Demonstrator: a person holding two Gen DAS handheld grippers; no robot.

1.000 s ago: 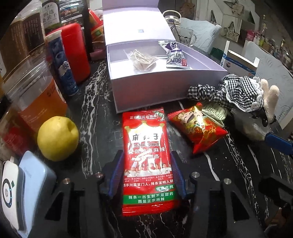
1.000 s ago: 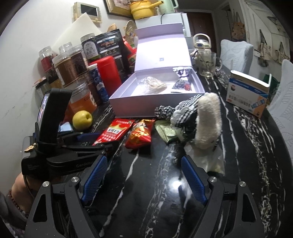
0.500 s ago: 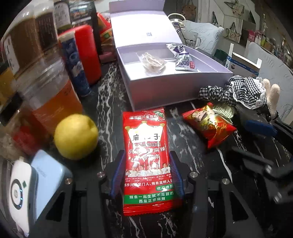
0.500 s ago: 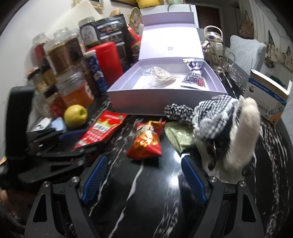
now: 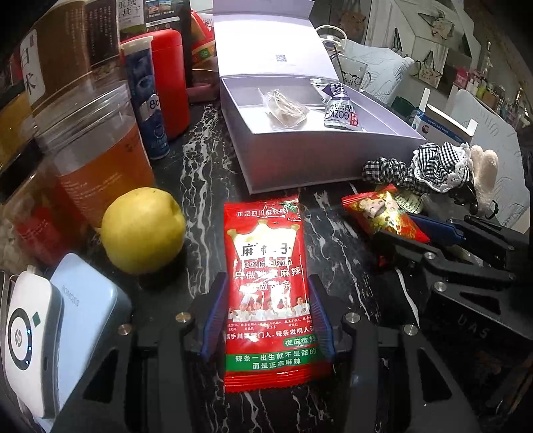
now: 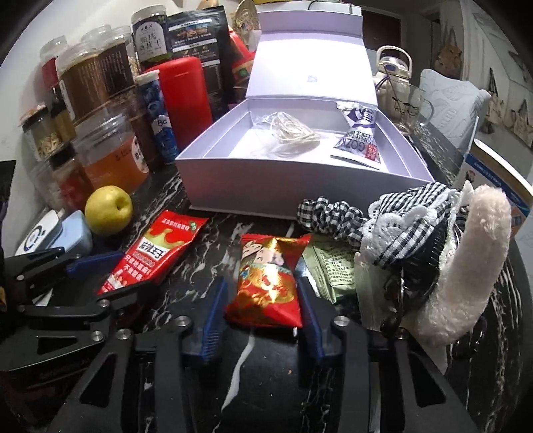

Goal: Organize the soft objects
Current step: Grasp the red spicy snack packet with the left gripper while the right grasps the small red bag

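Pickup stage: my left gripper point(image 5: 266, 313) pinches the flat red spicy-strip packet point(image 5: 266, 283) on the marble table point(image 5: 206, 173); my right gripper point(image 6: 263, 313) is closing around the red-gold snack pouch point(image 6: 266, 279). Next I lift both into the open lilac box point(image 6: 263, 176) without crushing.

On the worktop point(image 6: 253, 229) a box point(image 6: 299, 186) sits at twelve o'clock, two snack packets point(image 6: 266, 283) before it, an apple point(image 6: 108, 210) at nine, scrunchies point(image 6: 399, 226) at three.

black marble tabletop point(image 6: 253, 373) beside a white wall point(image 6: 76, 20), dim light.
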